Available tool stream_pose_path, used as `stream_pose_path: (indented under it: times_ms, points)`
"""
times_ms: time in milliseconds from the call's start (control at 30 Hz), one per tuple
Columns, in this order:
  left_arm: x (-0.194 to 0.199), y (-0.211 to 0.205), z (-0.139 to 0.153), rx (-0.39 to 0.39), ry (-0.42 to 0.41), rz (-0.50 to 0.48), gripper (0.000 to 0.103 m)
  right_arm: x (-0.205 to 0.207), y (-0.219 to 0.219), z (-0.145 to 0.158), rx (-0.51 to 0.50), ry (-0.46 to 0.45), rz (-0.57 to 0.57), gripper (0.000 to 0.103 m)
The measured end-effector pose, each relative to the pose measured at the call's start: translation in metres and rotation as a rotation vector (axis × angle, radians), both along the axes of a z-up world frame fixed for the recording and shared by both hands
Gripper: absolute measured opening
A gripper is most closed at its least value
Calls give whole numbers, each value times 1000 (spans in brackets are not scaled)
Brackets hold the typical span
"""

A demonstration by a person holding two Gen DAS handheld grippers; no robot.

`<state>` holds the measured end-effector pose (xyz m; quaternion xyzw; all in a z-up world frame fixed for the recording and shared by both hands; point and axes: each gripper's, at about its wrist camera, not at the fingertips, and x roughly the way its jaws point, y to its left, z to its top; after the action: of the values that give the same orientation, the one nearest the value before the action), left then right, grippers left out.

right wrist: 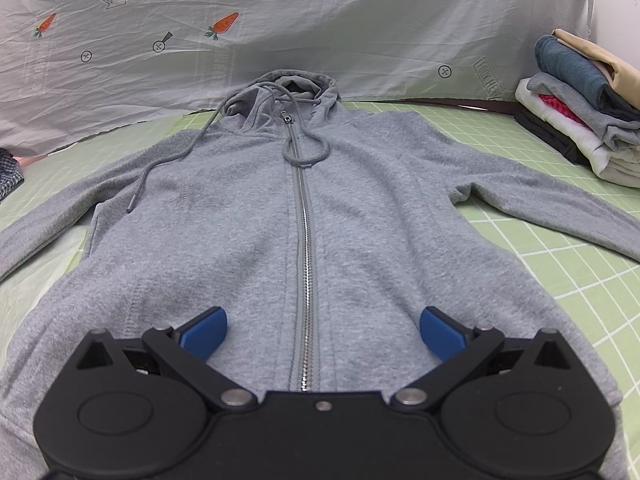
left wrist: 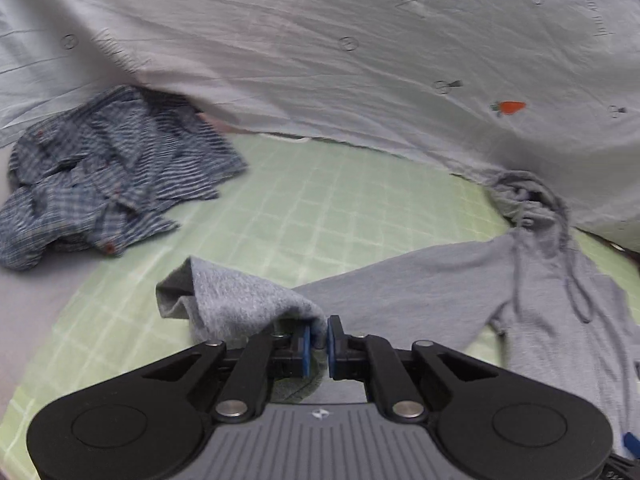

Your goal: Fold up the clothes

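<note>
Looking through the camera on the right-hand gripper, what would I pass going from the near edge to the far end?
Near to far: the open right gripper → the gray hoodie with its zipper → its drawstring loop → the hood → the white carrot-print sheet behind.

Two handheld grippers are pictured: the left gripper (left wrist: 319,334) is built of black linkage arms on round black housings, fastened with silver pivot screws, around a ribbed grey centre plate bearing a small white emblem. Blue ridged pads (right wrist: 442,330) are fitted to the right gripper (right wrist: 322,332).
</note>
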<state>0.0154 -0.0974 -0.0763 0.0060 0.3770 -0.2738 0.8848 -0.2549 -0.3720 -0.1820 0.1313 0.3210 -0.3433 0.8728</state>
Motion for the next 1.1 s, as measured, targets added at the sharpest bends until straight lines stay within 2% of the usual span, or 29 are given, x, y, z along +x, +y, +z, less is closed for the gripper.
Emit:
stream_pose_path:
  times_ms: [67,100,133,167,200,300,367,467,533,667,700,733,767,833,867,967,1033,1100]
  points:
    - [-11,-28,3,2,-20,-117,23,1,-1,0,-1,4,8,103]
    - [-16,-41,4,13,-31,-171,43,1,-2,1,1,5,10,103]
    - [-22,-55,5,24,-42,-225,55,2,-3,2,7,8,12,103]
    - [-25,-62,3,41,-48,-244,82,3,-4,3,13,13,13,103]
    - [-28,-65,-1,63,-52,-241,92,5,-5,4,25,25,14,103]
    - [-24,-61,-12,114,-19,-192,92,13,-13,11,77,61,25,103]
    - [-16,-53,-20,163,2,-133,92,18,-22,19,137,42,36,103]
    - [-1,-37,-33,226,46,-36,92,33,-27,36,176,-27,62,103]
    - [7,-24,-40,238,86,16,92,47,-28,48,192,-76,78,103]
    - [18,-2,-48,256,138,85,92,86,-31,52,386,-140,166,103]
    - [19,2,-48,256,139,93,92,95,-29,49,442,-155,189,99]
    - [20,5,-49,255,139,100,92,105,-27,45,498,-170,213,90]
    - [20,8,-49,254,139,105,92,112,-25,41,542,-174,227,86]
    - [22,12,-49,254,137,113,92,126,-20,32,615,-168,246,60]
    - [22,14,-49,255,136,117,92,132,-17,27,645,-157,250,54]
    - [26,19,-50,255,139,129,92,142,-10,19,646,-113,264,44]
    - [28,19,-50,253,143,133,92,148,-6,18,631,-83,287,26]
    - [28,19,-50,246,143,132,92,152,-2,17,624,-58,320,19]
